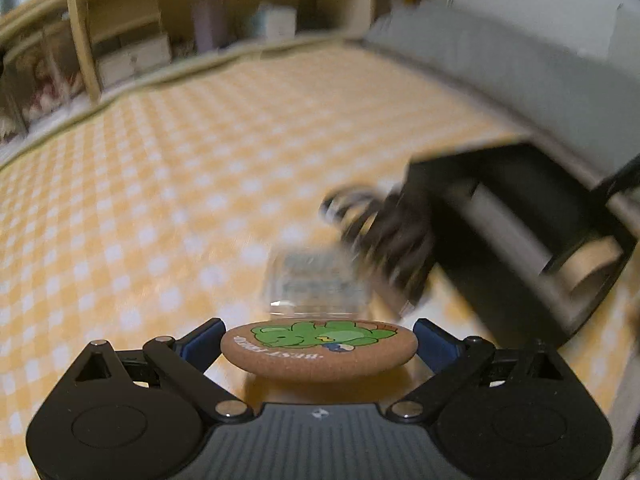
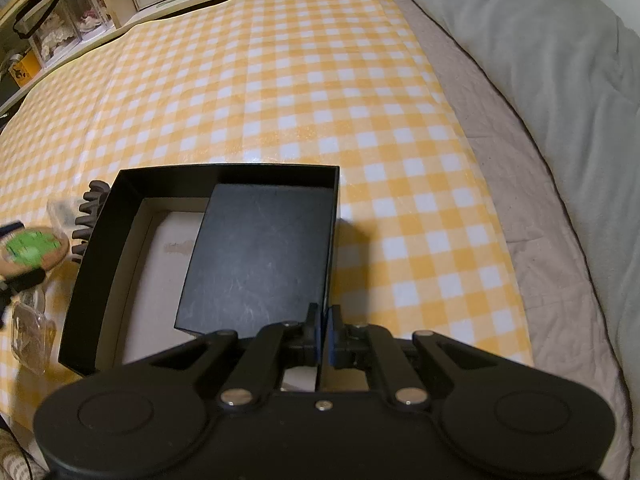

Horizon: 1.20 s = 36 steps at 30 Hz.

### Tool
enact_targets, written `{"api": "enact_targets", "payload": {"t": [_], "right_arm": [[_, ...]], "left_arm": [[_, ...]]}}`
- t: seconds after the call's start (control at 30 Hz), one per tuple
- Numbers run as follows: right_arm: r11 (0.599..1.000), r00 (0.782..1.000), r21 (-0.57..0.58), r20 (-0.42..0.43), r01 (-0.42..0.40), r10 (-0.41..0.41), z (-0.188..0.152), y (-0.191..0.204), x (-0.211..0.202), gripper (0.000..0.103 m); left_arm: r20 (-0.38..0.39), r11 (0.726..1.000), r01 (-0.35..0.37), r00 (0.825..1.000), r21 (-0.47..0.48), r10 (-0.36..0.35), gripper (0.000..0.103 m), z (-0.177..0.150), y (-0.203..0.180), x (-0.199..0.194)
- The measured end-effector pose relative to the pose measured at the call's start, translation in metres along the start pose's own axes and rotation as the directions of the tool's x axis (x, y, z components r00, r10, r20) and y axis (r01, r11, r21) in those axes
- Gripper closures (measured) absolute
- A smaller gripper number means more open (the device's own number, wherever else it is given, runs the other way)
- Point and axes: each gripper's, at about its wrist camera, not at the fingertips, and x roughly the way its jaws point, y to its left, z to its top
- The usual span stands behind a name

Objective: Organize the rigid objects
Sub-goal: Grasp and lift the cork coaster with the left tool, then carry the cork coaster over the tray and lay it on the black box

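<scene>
The black box is sitting open on the yellow checked cloth that is covering the bed. Inside it, a flat black slab is lying against the right wall, its long axis running from the near end of the box toward the far end, and it is leaving a strip of pale floor showing along the left side. In the left wrist view the box is appearing on the right, blurred, with something pale and tube-like resting in it that cannot be made out clearly.

The right hand-held gripper is pinching the box's right wall near its near corner, with the fingers pressed close on either side of the thin card.

The left hand-held gripper is clamping a round cork coaster by its rim, one blue finger pad on each side. The coaster is lying flat and level, above the cloth, its green cartoon print facing up and its lettering reading upside down toward the camera. In the right wrist view the coaster is showing at the far left, just left of the box.

Just outside the box's left wall, a dark hair claw is lying on the cloth with its teeth pointing away from the box. A clear plastic case is lying beside it, just beyond the coaster. A grey quilt is lying along the right edge of the bed.
</scene>
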Motion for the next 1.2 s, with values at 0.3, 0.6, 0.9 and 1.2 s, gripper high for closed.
{"api": "enact_targets", "payload": {"t": [0.3,0.6,0.9,1.2], "right_arm": [[1.0,1.0,-0.003,0.0,0.001,-0.001,0.0,0.0,0.0,0.098],[1.0,1.0,-0.009,-0.001,0.005,-0.005,-0.001,0.001,0.0,0.097],[1.0,1.0,-0.012,-0.001,0.003,-0.003,-0.001,0.0,0.001,0.097],[1.0,1.0,-0.013,-0.001,0.003,-0.003,-0.002,-0.001,0.0,0.097]], "left_arm": [[-0.08,0.999,-0.054,0.995,-0.003,0.054,0.004,-0.016,0.014,0.018],[-0.146,0.995,-0.053,0.988,-0.09,0.04,0.004,-0.008,0.021,0.027],[-0.107,0.996,-0.086,0.991,-0.036,0.082,0.004,-0.005,0.013,0.023],[-0.001,0.991,-0.078,0.997,-0.11,0.078,0.004,0.014,0.01,-0.01]]}}
